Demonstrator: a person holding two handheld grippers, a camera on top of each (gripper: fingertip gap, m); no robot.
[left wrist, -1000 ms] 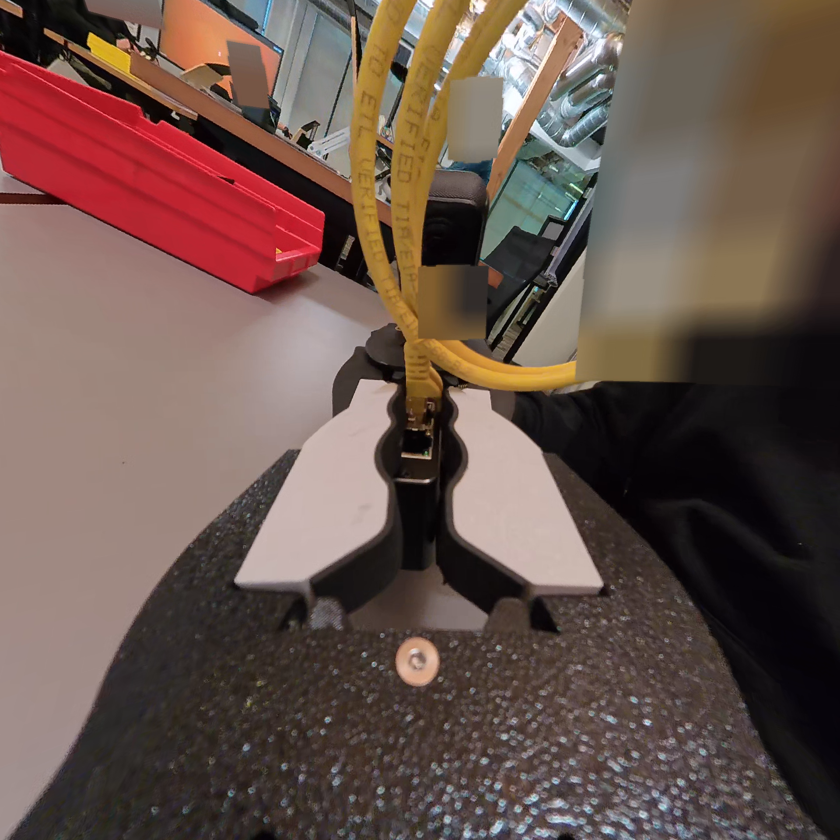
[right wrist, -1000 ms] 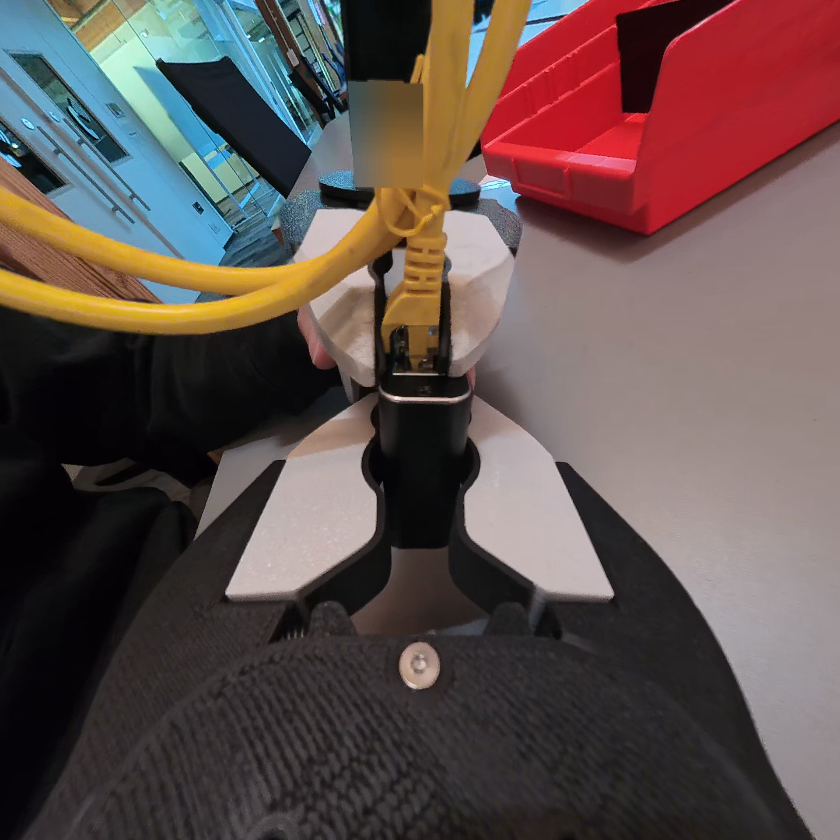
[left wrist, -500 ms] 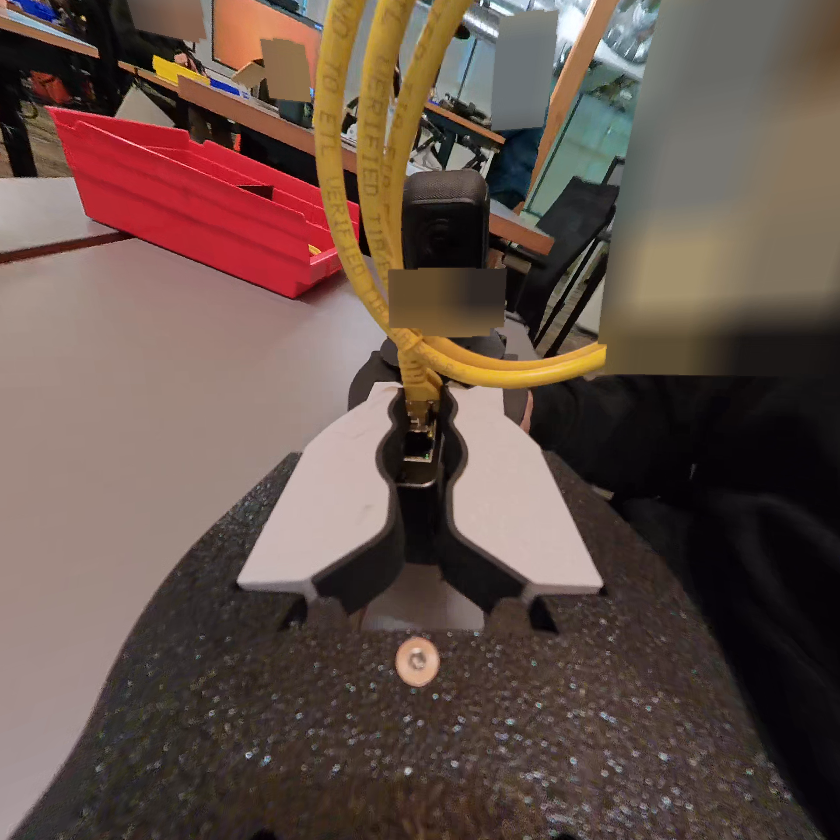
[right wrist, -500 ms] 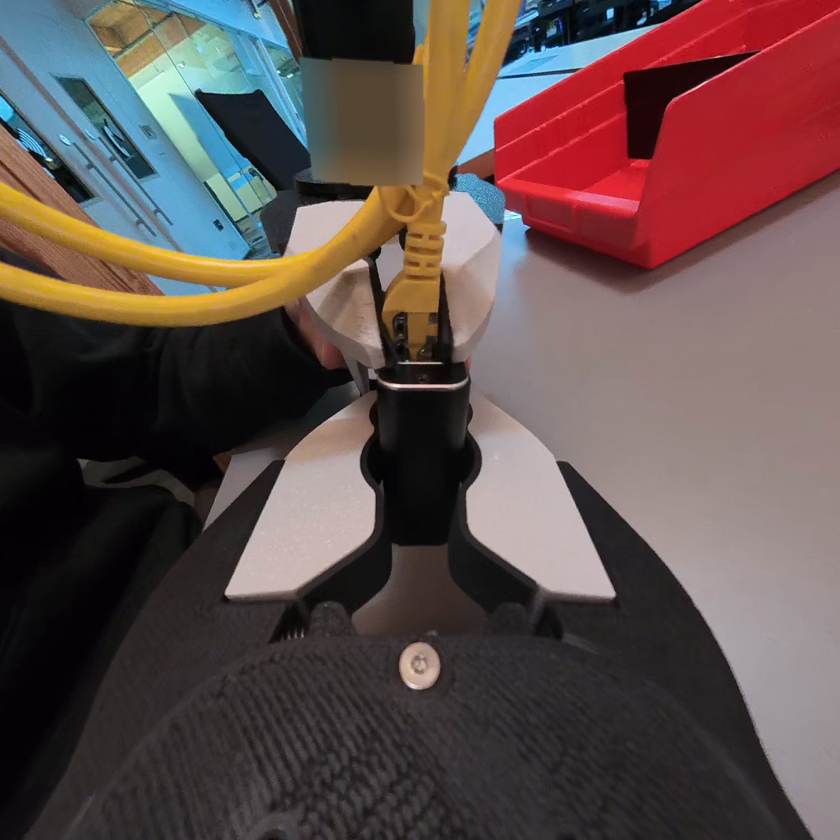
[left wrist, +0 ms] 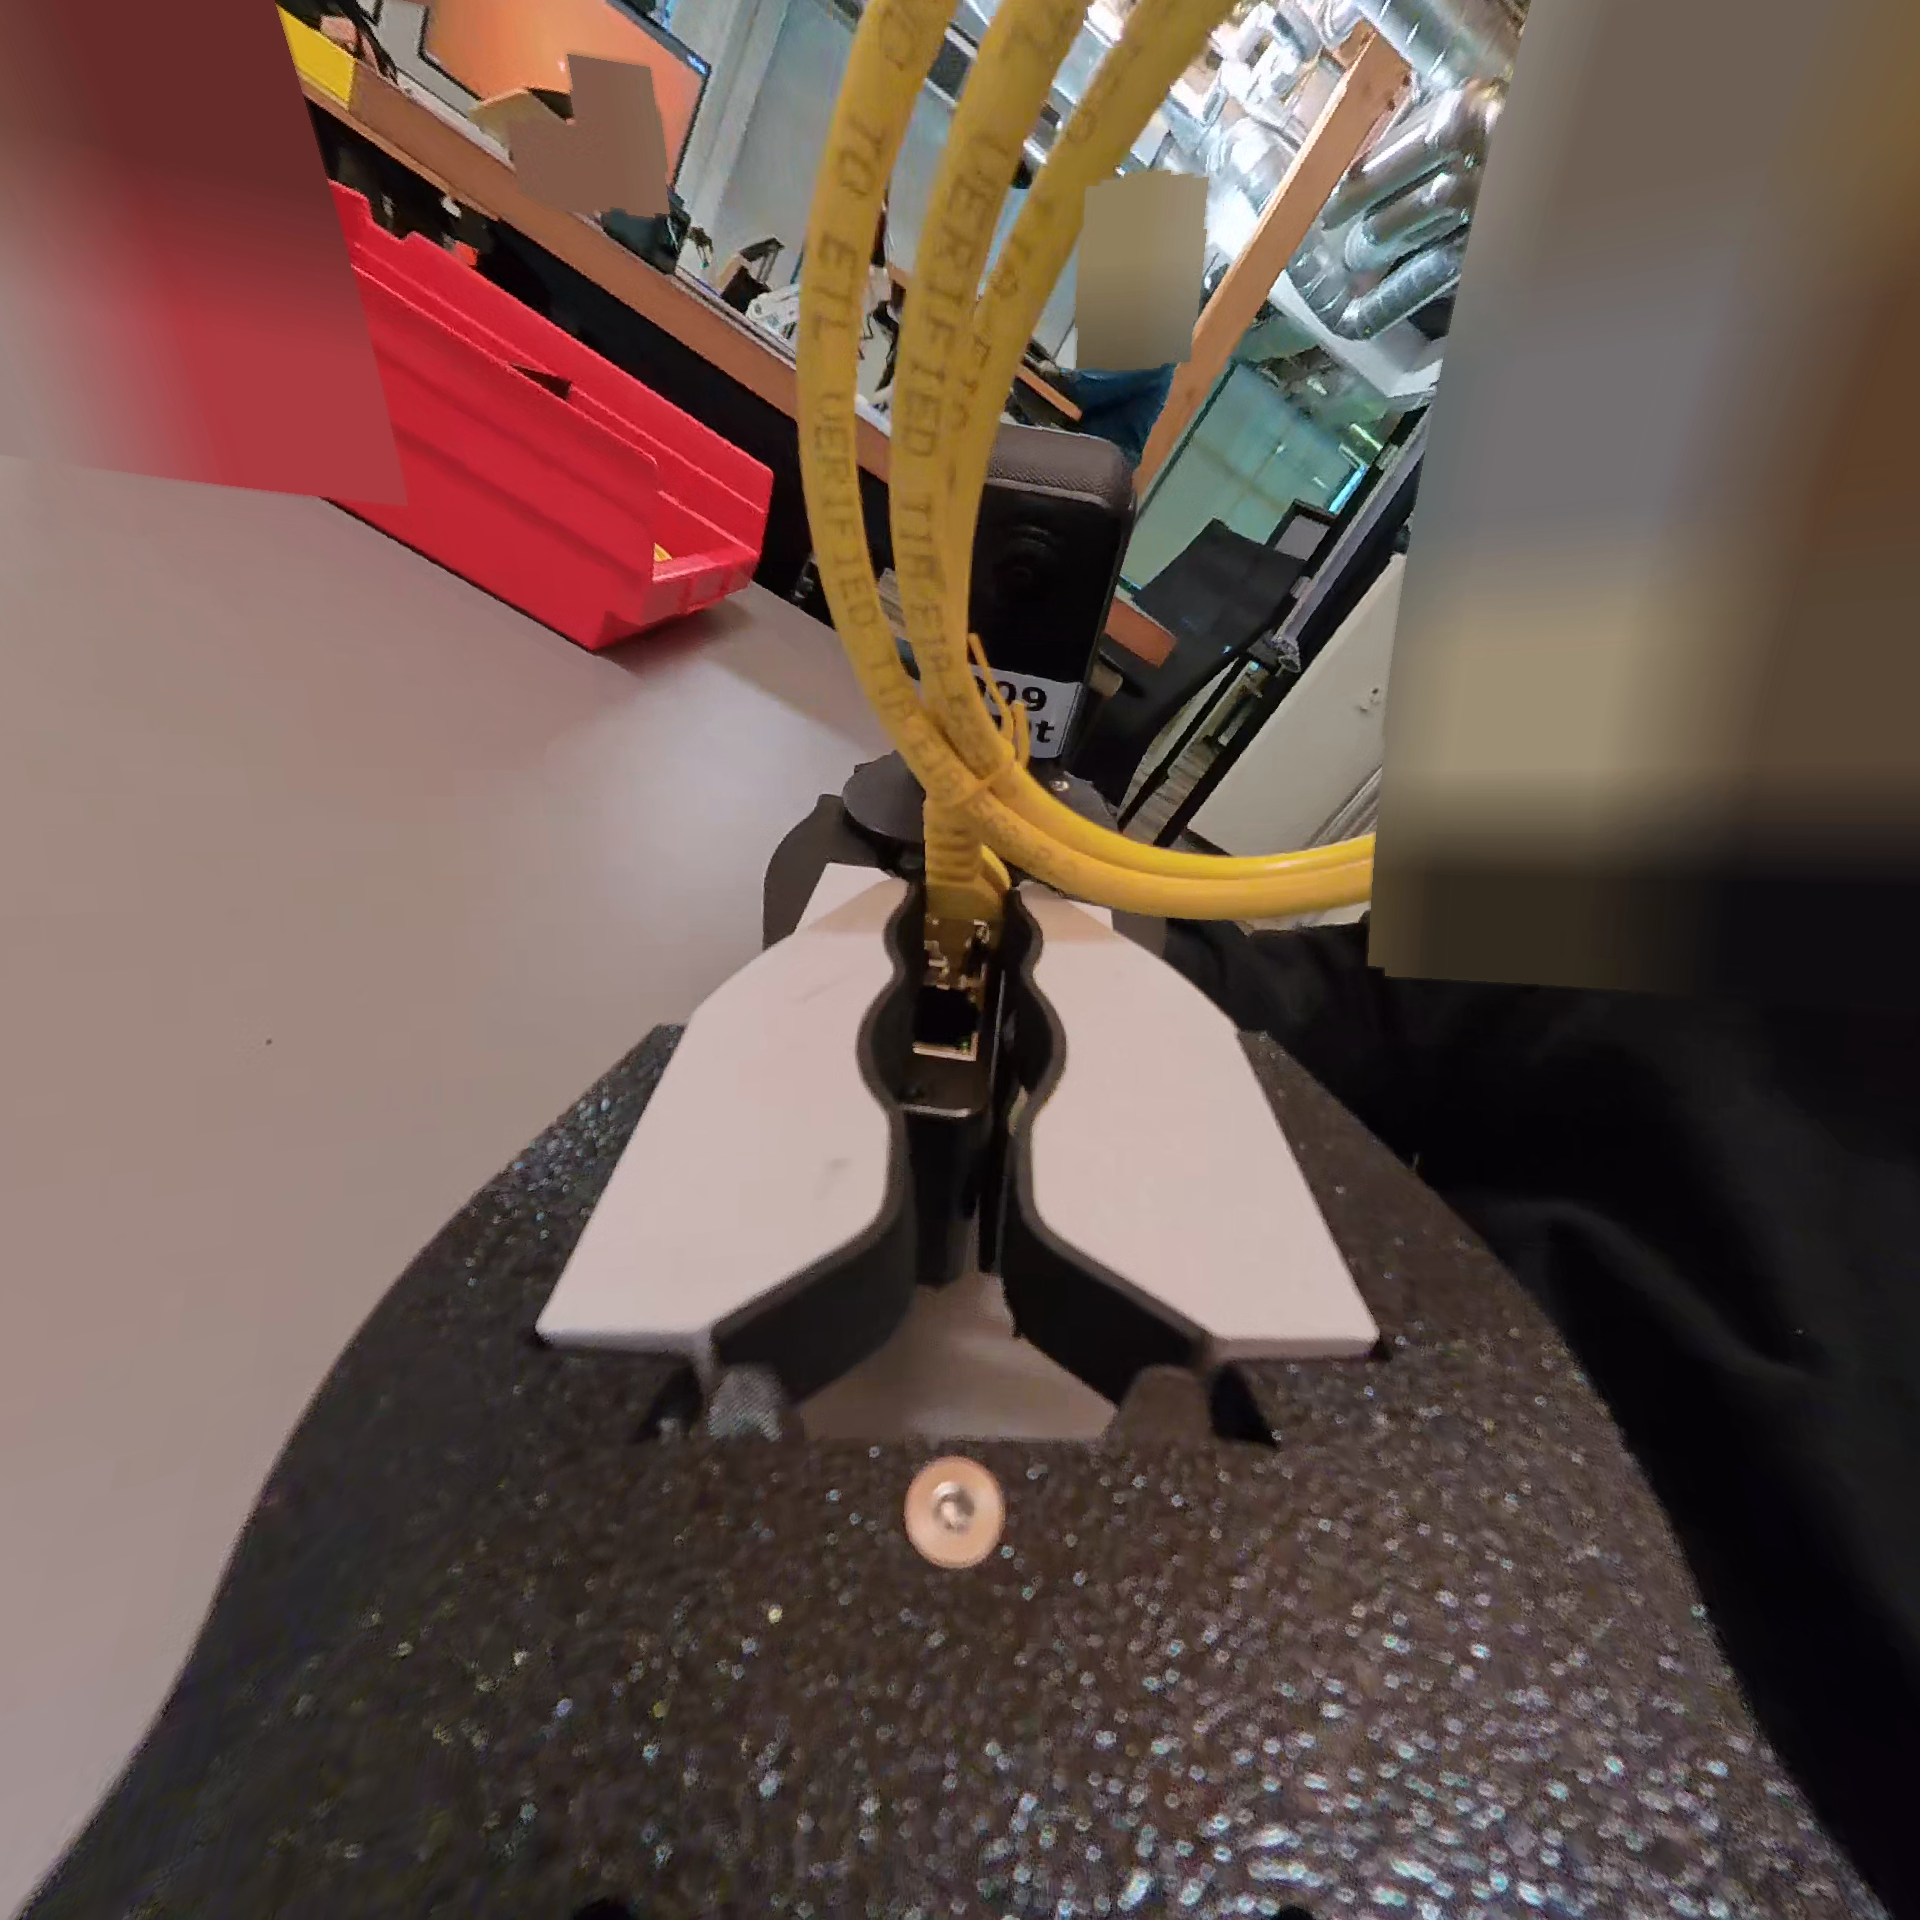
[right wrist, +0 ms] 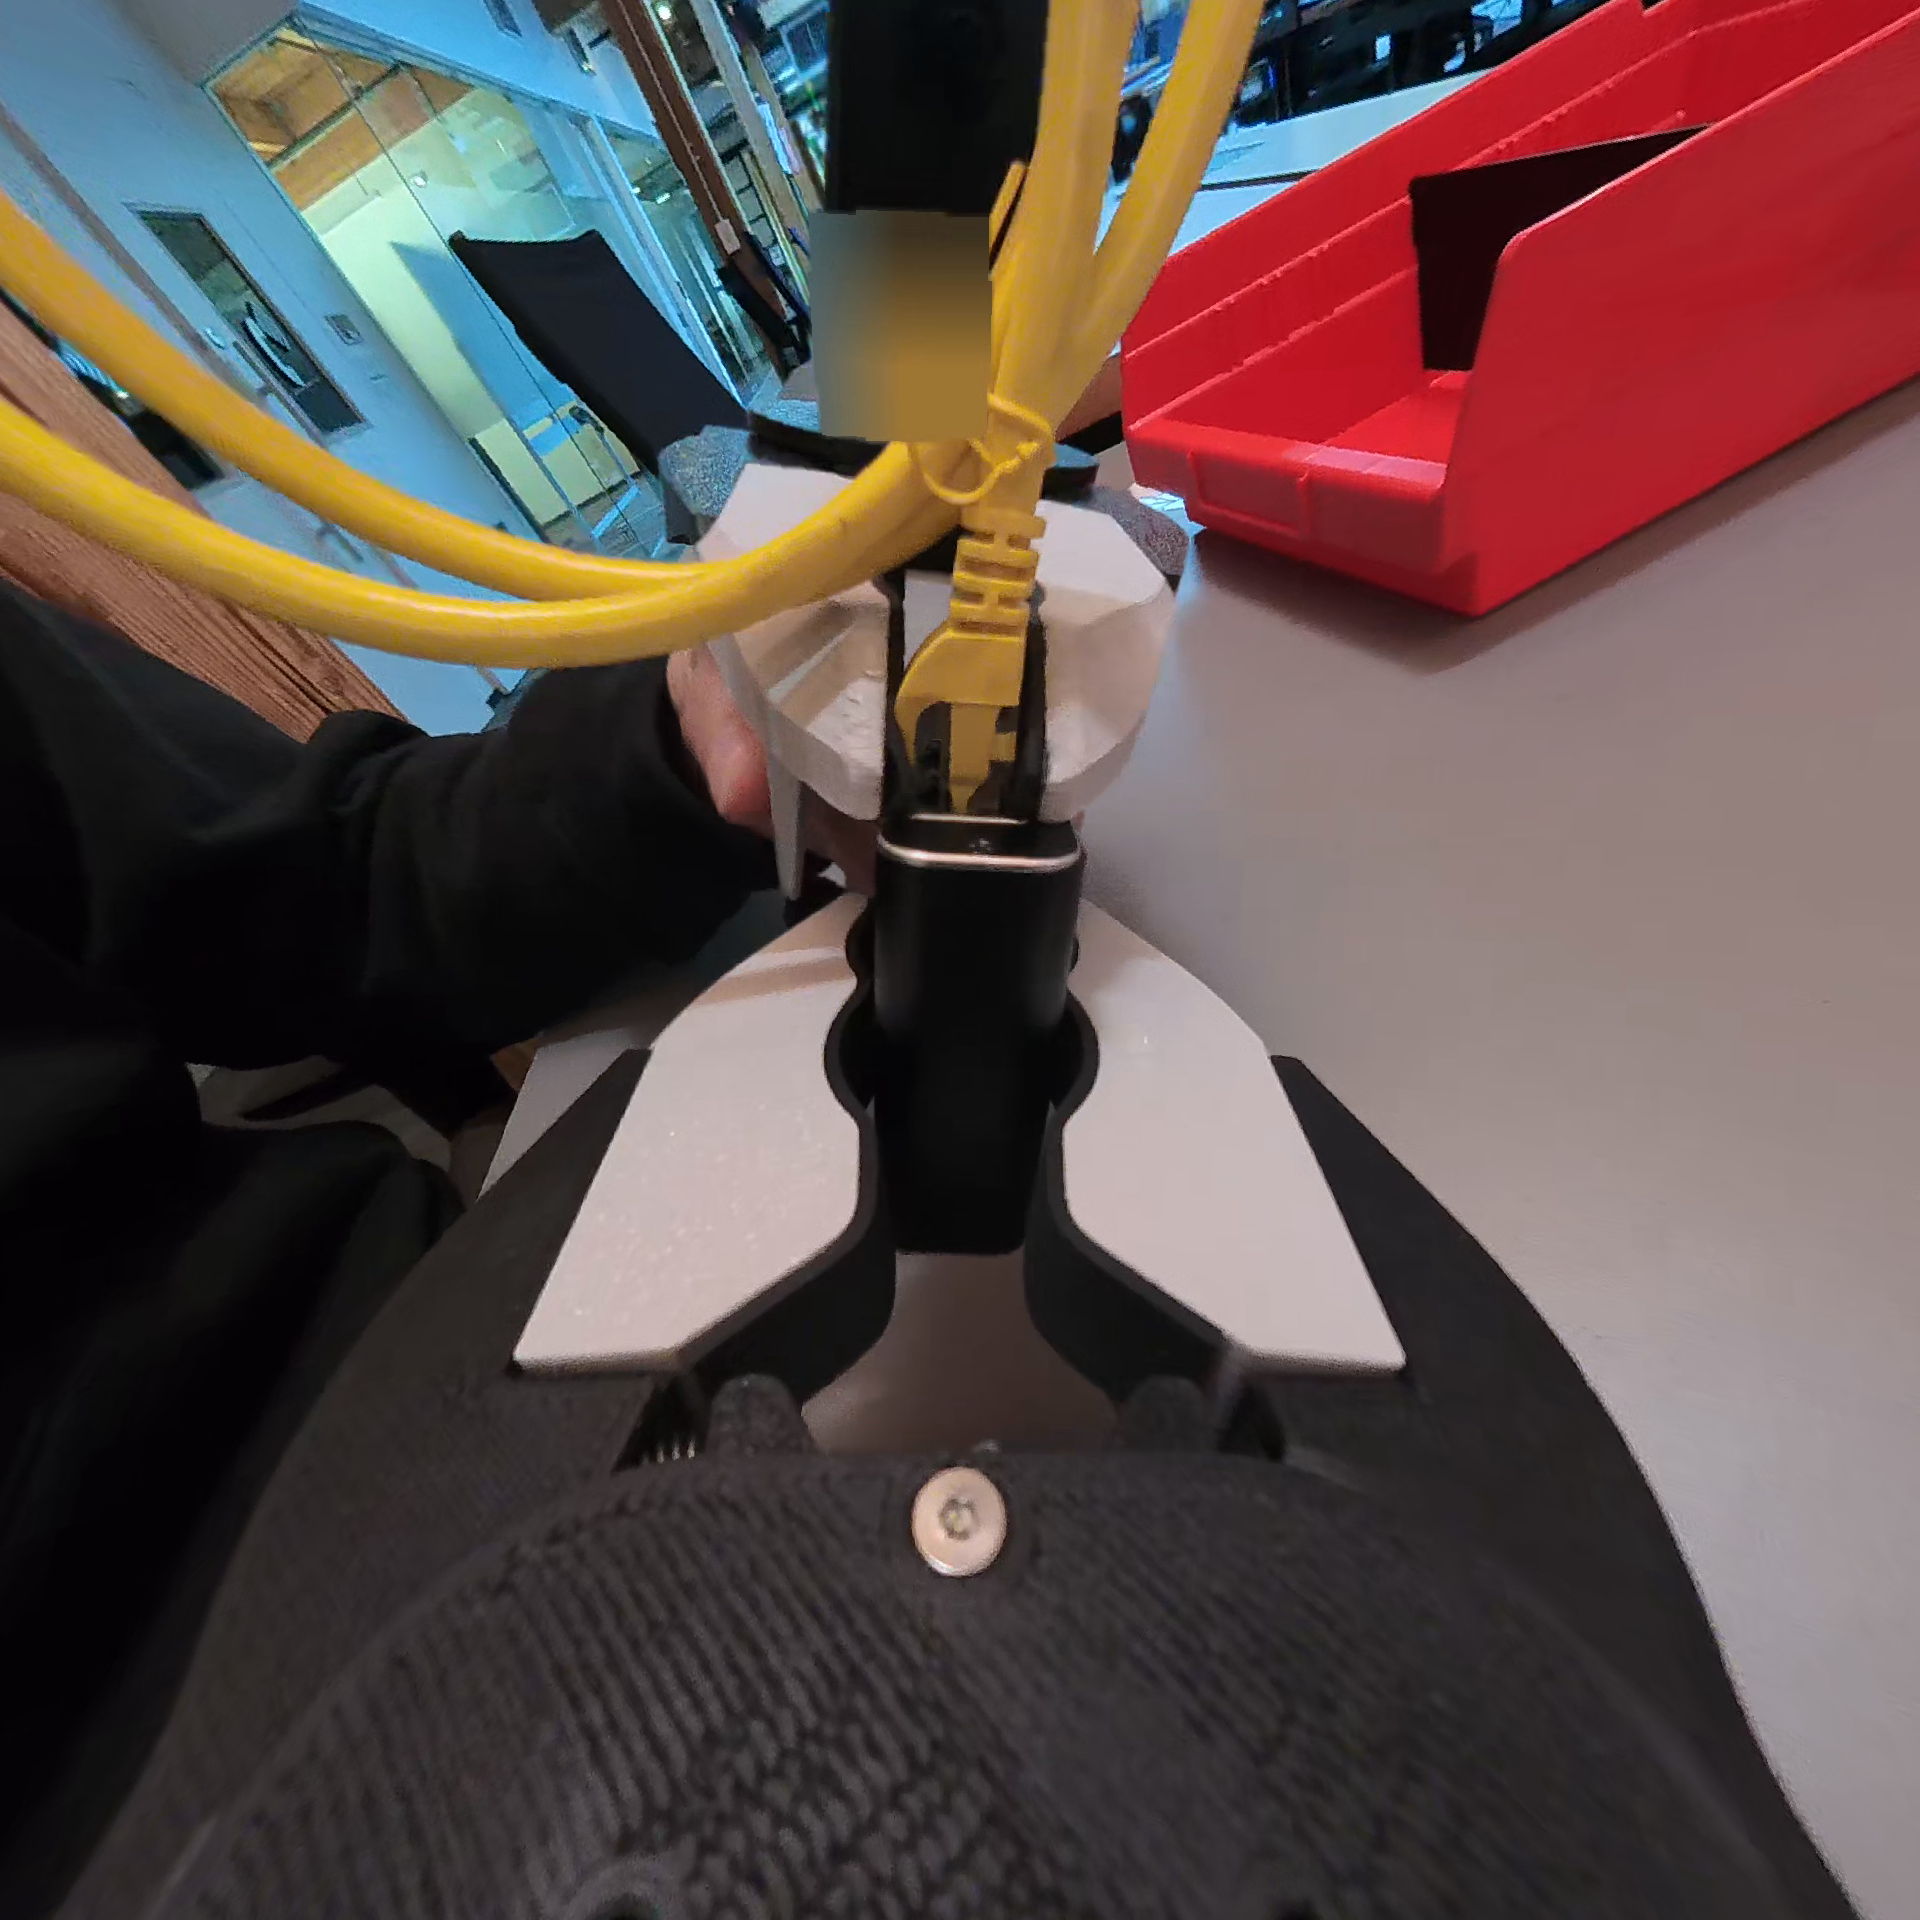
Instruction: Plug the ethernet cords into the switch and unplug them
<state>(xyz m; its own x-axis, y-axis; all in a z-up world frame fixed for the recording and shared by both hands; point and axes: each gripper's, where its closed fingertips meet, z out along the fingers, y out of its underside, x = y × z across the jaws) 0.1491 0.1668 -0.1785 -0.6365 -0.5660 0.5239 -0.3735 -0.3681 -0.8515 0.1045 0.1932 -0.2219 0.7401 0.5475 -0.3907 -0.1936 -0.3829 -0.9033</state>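
Note:
My right gripper (right wrist: 971,935) is shut on a small black switch (right wrist: 971,1039), whose silver-rimmed end sticks out past the fingertips. My left gripper (left wrist: 961,914) faces it and is shut on the yellow ethernet plug (left wrist: 958,951). In the right wrist view the plug (right wrist: 971,665) points down at the switch's end and its tip touches the rim. I cannot tell how deep it sits. In the left wrist view the switch (left wrist: 940,1143) shows through the finger gap, with an open port just below the plug. The bundled yellow cord (left wrist: 842,416) loops up and to the side.
Both grippers hover over a grey table (right wrist: 1507,935). A red plastic bin (right wrist: 1558,416) stands at the table's far side; it also shows in the left wrist view (left wrist: 540,468). A person's black sleeve (right wrist: 416,831) lies beside the grippers. Desks and monitors stand behind. Some 6 centimeters of space lies between my two pairs of fingers.
Both grippers keep their hold and have swung and tilted together, so the background shifts. The plug stays at the switch's end with hardly any change between them.

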